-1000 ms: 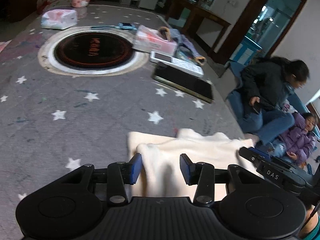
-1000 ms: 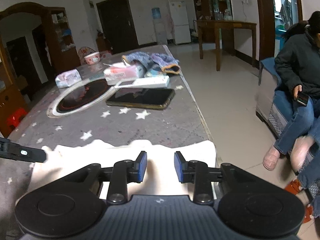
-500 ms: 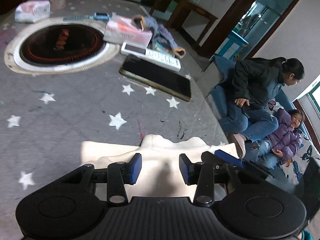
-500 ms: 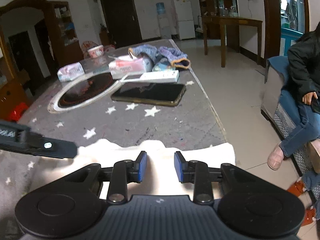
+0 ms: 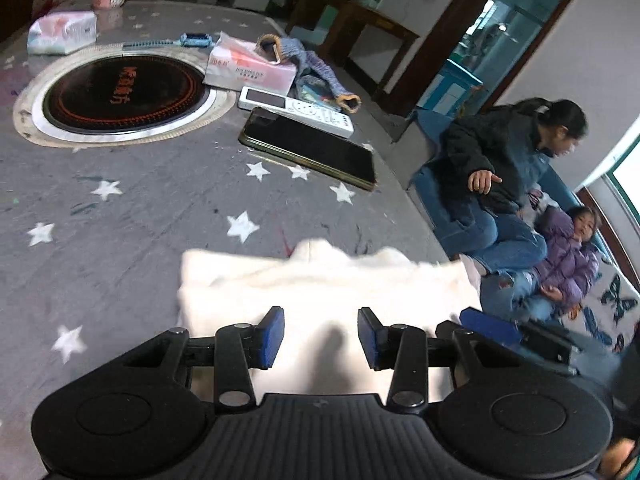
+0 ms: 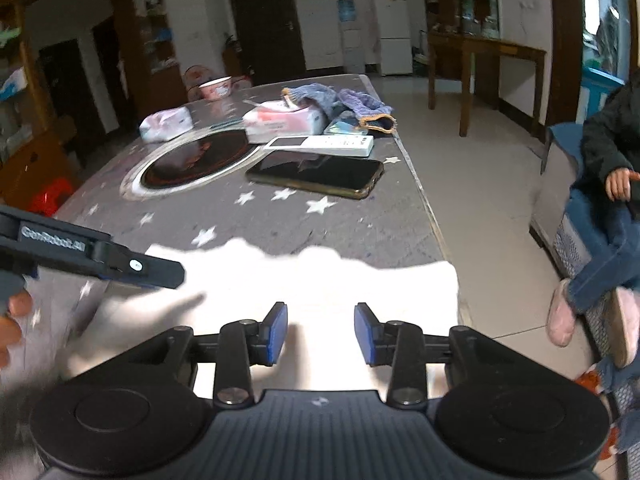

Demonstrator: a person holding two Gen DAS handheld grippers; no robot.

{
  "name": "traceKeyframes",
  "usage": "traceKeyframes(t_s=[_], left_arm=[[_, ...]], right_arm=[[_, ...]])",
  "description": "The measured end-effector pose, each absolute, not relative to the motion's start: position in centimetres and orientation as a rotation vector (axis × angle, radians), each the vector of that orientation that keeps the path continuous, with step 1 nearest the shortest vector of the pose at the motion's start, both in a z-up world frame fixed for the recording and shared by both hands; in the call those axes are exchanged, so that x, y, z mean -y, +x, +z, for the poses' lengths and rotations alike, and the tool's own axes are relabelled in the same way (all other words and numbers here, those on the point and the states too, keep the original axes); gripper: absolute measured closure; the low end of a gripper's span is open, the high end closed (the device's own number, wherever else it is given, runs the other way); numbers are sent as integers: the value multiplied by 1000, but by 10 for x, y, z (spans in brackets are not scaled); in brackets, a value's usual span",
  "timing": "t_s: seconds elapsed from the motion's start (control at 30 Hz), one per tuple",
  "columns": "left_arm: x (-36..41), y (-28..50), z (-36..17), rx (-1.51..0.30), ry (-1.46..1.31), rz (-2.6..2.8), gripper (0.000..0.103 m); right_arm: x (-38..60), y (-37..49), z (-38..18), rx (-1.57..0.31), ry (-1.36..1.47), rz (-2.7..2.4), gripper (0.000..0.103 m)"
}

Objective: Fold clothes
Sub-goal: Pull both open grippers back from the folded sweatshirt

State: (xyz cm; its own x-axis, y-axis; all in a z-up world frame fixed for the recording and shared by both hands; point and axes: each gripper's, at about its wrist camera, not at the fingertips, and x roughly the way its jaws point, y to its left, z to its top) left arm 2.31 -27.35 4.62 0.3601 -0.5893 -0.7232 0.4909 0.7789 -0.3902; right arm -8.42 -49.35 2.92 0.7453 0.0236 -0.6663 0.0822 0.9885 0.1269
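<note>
A cream fleecy garment [image 5: 320,280] lies folded flat at the near right corner of the grey star-patterned table [image 5: 140,208]. My left gripper [image 5: 320,336] hovers over its near part, open, with only cloth seen below the gap. The right gripper [image 6: 320,332] hangs over the same garment [image 6: 320,280] near the table's right edge. Its jaws are opening and its pads do not press the cloth. The left gripper's finger [image 6: 100,256] reaches in from the left in the right wrist view. One blue pad of the right gripper [image 5: 492,326] shows at the garment's right end.
Beyond the garment lie a black phone [image 5: 308,152], a white remote [image 5: 296,112], tissue packs [image 5: 250,68], a blue knit piece [image 5: 316,68] and a round inset hob [image 5: 124,96]. The table edge [image 6: 432,216] drops to the floor. Two people [image 5: 504,168] sit at the right.
The right gripper's jaws have widened a little. Both views have shifted slightly over the garment, and the left gripper's finger reaches further into the right wrist view. The seated person has lifted a hand.
</note>
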Motion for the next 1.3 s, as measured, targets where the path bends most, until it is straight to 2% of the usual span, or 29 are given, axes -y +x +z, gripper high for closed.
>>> traceKeyframes(t_s=[0.37, 0.57, 0.7, 0.8, 0.93, 1.17, 1.2, 1.3], left_arm=[[241, -25, 36, -935, -46, -724, 60], [228, -32, 46, -890, -56, -712, 59], [225, -27, 34, -940, -34, -665, 59], [218, -28, 31, -957, -41, -647, 59], [213, -33, 34, -940, -14, -615, 50], [200, -42, 35, -953, -2, -568, 47], [198, -45, 37, -937, 9, -557, 44], [192, -52, 43, -893, 37, -521, 33]], right_arm=[[479, -137, 17, -736, 129, -63, 66], [467, -137, 38, -702, 99, -33, 65], [455, -131, 28, -726, 97, -17, 57], [443, -130, 23, -734, 55, -29, 55], [438, -136, 34, -701, 80, -16, 44], [425, -133, 23, -726, 41, -59, 39], [425, -133, 25, -724, 46, -62, 33], [418, -136, 31, -711, 38, -60, 30]])
